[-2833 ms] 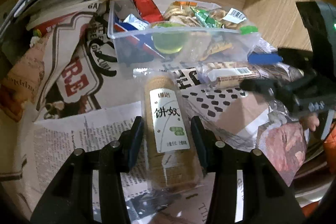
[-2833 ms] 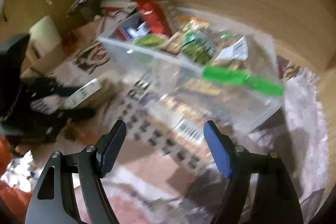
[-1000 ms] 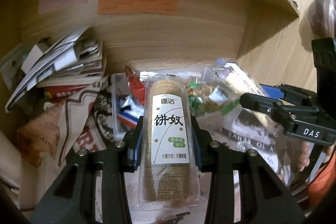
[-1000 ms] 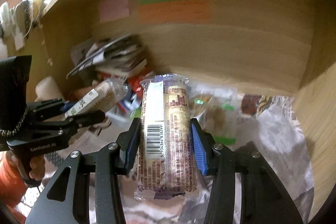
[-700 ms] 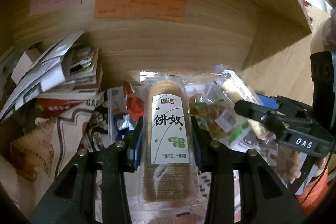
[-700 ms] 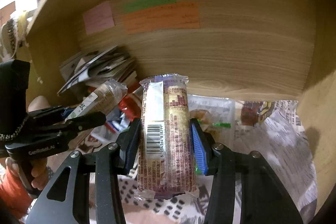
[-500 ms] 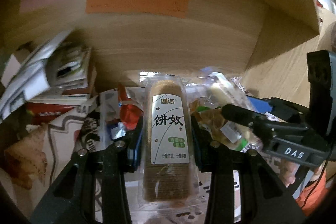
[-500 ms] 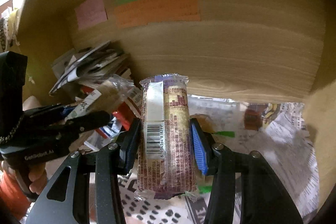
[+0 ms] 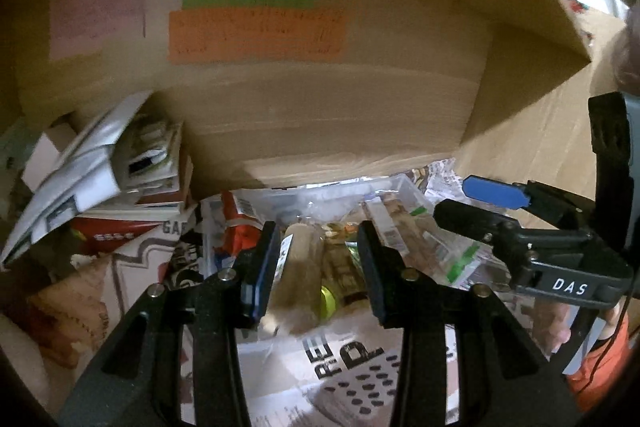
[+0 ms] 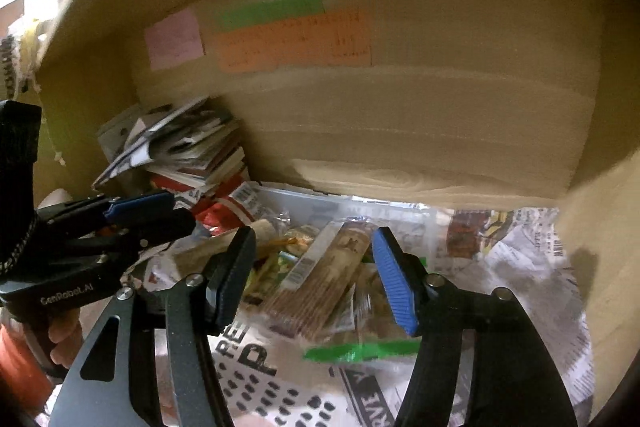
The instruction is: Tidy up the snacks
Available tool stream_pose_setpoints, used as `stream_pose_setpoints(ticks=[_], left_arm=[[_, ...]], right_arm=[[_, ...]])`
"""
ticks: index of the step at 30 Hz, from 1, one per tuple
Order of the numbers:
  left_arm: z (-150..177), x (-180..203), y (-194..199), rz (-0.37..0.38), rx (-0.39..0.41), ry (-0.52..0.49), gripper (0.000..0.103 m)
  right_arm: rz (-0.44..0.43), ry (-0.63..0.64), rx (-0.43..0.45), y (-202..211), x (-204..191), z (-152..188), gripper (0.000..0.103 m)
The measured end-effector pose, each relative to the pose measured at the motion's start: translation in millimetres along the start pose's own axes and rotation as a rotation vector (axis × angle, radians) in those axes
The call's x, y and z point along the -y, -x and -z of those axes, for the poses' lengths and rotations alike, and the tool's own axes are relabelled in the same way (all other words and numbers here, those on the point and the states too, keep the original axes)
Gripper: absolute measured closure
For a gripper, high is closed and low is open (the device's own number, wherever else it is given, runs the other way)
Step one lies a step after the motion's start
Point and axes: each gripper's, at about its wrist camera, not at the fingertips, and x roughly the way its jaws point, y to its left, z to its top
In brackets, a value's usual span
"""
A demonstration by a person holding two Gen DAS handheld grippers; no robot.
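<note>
A clear plastic bin (image 9: 408, 187) (image 10: 400, 213) full of snack packs stands on the shelf, below both grippers. The round cookie pack (image 9: 300, 267) (image 10: 256, 229) lies tilted in the bin. My left gripper (image 9: 318, 259) (image 10: 182, 209) hangs over it, jaws apart and pressing on nothing. The brown wafer pack (image 10: 324, 271) with its barcode strip rests slanted on the other snacks. My right gripper (image 10: 314, 275) (image 9: 452, 197) is above it, its jaws opening and clear of the pack. The image is blurred.
A leaning stack of papers and magazines (image 9: 112, 163) (image 10: 188, 147) crowds the left of the bin. Newspaper (image 10: 520, 267) lines the shelf floor. The wooden back wall carries an orange note (image 9: 256, 35). A side wall (image 10: 600, 247) closes the right. The bin's green latch (image 10: 360, 351) faces me.
Both packs were held upright in the jaws half a second ago and now lie in the bin. The right jaws have widened. Both grippers moved in over the bin.
</note>
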Motion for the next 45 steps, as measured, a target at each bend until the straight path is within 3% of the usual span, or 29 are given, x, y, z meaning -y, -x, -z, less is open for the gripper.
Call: stream_pose_setpoints(ticks=[11,22,29,33,35,45], left_arm=[[13,16,90,0.0,0.147,0.01,0.062],[23,36,158,-0.067,0.294,-0.012,0.033],[31,38,173,-0.112,0.343,-0.017,0.016],[35,40,179,-0.134,0.368,-0.022,0.006],[37,41,181,-0.15,0.379,-0.027,0.003],[39,45,185,-0.145,0.385,-0.032,0.0]], right_arm=[[-0.003,0.022,0.156,83,-25,8,0.045],[0.035,0.012,0.288,140,-46,17,0.022],[0.049,0.033,0.324,155,-59,21,0.013],[0.062,0.038,0.343,161,-63,24,0.0],[0.065,0.039,0.349,163,-64,25,0.0],[0.063,0.038,0.342,163,-62,28,0.0]])
